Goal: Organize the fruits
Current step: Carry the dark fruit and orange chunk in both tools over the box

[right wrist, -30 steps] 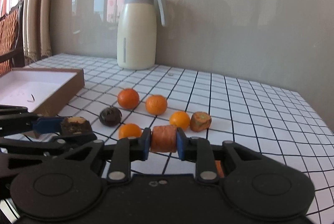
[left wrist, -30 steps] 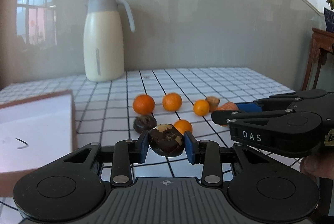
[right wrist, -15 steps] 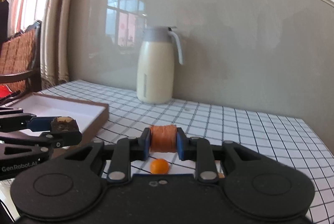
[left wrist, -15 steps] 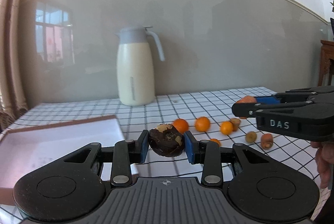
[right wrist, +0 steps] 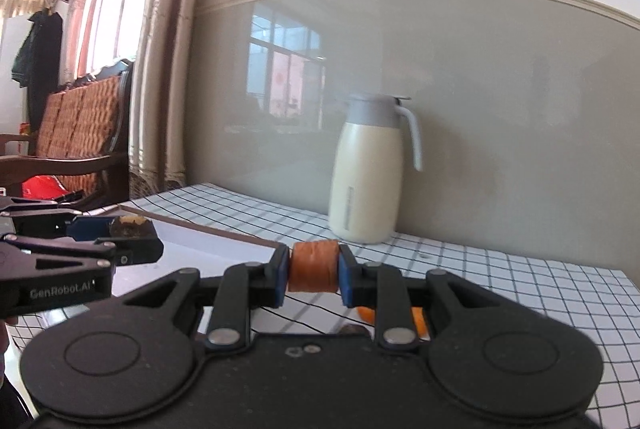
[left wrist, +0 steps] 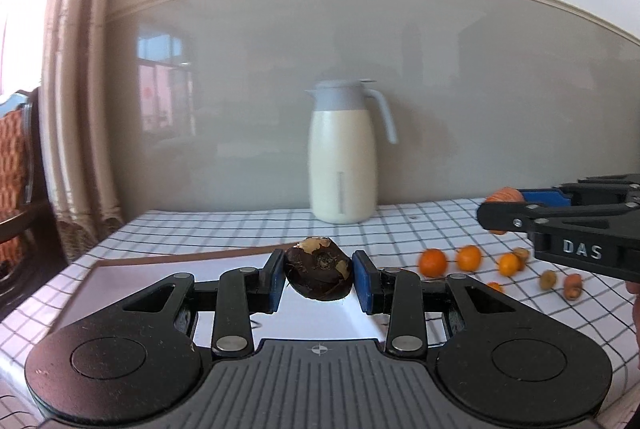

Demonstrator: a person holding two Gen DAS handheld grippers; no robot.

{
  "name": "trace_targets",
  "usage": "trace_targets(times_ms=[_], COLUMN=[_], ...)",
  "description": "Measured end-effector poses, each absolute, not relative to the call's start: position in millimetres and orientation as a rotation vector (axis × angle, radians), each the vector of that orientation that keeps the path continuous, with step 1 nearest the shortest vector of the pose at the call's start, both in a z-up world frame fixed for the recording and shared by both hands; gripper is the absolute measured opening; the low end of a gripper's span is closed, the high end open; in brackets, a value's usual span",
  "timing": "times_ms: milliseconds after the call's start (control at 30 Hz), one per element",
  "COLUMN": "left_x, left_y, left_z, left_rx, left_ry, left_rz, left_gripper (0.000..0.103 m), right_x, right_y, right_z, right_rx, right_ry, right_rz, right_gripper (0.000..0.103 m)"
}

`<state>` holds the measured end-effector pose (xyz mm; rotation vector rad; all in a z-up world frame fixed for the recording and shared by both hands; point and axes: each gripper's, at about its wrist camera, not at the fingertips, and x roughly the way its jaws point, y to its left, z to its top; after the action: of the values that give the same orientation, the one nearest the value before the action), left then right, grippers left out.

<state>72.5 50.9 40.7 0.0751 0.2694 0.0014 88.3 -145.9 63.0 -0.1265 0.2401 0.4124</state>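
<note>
Left wrist | left tongs (left wrist: 319, 276) clamp dark fruit (left wrist: 319, 273) | right tongs (right wrist: 313, 268) clamp orange chunk (right wrist: 314, 266) | jug (left wrist: 343, 153) behind

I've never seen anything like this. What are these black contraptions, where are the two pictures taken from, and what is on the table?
There is no robot here: a person holds a hand-held two-finger clamp in each hand, and each clamp carries a camera looking along its fingers. One picture comes from the left gripper, shut on a dark brown fruit. The other comes from the right gripper, shut on an orange chunk. On the checked tablecloth lie small oranges, a shallow box with a white inside, and a cream jug.
</note>
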Motion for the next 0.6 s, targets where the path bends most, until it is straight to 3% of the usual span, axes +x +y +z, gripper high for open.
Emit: trace_targets(times_ms=[600], left_x=[61.6], left_y=[131.6], left_z=[48.1], left_rx=[0.043], left_ry=[0.248], left_rz=[0.171], left_gripper=[0.036], right_x=[97.7], right_y=[-73.4], right_z=[69.5], right_rx=[-0.15], right_ry=[0.214], right_rz=[0.542], right_gripper=[0.016])
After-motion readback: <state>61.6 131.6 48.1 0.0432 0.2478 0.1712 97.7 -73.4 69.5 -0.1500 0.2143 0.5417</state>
